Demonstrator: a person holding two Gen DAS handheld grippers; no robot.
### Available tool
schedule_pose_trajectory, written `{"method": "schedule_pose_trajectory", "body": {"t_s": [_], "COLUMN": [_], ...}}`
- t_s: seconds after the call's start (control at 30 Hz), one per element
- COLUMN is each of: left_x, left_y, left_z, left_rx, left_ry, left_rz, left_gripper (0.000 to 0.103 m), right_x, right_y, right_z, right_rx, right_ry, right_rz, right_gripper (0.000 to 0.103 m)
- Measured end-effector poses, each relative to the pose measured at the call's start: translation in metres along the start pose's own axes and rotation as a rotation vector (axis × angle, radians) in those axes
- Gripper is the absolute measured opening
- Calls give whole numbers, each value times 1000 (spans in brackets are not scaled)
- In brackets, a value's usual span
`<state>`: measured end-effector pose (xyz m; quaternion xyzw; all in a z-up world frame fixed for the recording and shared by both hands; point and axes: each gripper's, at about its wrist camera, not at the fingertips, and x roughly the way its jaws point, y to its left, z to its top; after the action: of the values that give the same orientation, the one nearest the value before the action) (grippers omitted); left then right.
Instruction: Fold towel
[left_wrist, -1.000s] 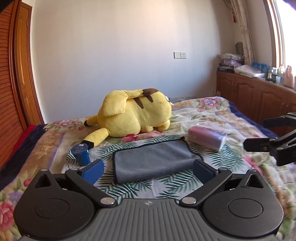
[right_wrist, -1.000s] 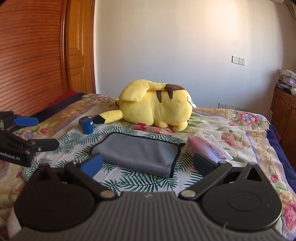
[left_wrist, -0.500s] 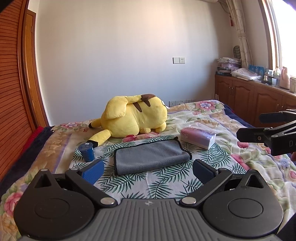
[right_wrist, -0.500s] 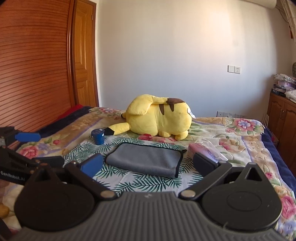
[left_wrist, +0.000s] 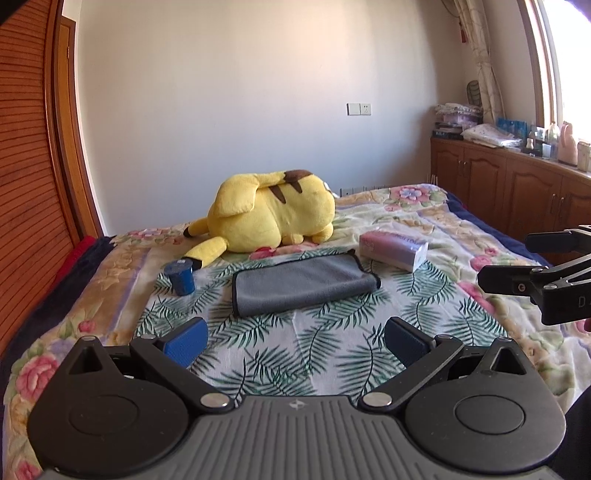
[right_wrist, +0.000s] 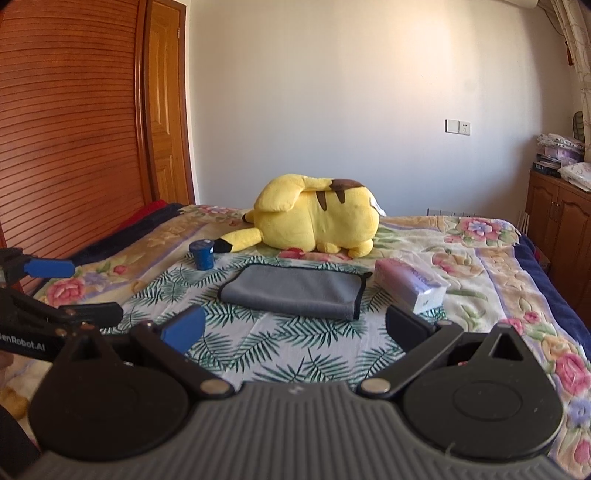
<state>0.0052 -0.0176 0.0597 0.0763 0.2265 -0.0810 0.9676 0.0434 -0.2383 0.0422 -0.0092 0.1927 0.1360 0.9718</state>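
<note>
A grey towel (left_wrist: 301, 282) with dark trim lies folded flat on the leaf-print bedspread; it also shows in the right wrist view (right_wrist: 295, 290). My left gripper (left_wrist: 295, 341) is open and empty, held back from the towel's near edge. My right gripper (right_wrist: 295, 330) is open and empty, also well short of the towel. The right gripper shows at the right edge of the left wrist view (left_wrist: 532, 266), and the left gripper shows at the left edge of the right wrist view (right_wrist: 62, 291).
A yellow plush toy (left_wrist: 271, 212) lies behind the towel. A blue cup (left_wrist: 180, 277) stands to its left and a pink tissue pack (left_wrist: 393, 251) to its right. Wooden cabinets (left_wrist: 517, 192) line the right wall, a wooden wardrobe (right_wrist: 66, 129) the left.
Both grippers have pulled back and risen away from the towel, so it looks smaller and farther. Both stay open. The towel has not moved.
</note>
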Motion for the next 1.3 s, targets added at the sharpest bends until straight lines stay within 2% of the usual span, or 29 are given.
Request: {"method": "schedule_pose_trajectory", "body": {"t_s": [0.23,0.67,0.93,1.3], "left_x": [9,31,40,39], "left_y": [-1,-4,1,2], "left_z": [-24,-62,-72,-74], "left_rx": [-49,-81,-115,-89], "left_ry": [51,101,95,39], "left_rz": [-19,-4,8,47], "left_gripper": [87,87,87,87], "right_x": [1,15,23,20], "right_y": [2,4,2,-4], "right_z": [-22,-54,-63,-64], "right_rx": [8,5,16,46], "right_ry": [12,60,71,35], "right_rz": [-13,-30,-33,-62], "right_gripper": [103,103,103,103]}}
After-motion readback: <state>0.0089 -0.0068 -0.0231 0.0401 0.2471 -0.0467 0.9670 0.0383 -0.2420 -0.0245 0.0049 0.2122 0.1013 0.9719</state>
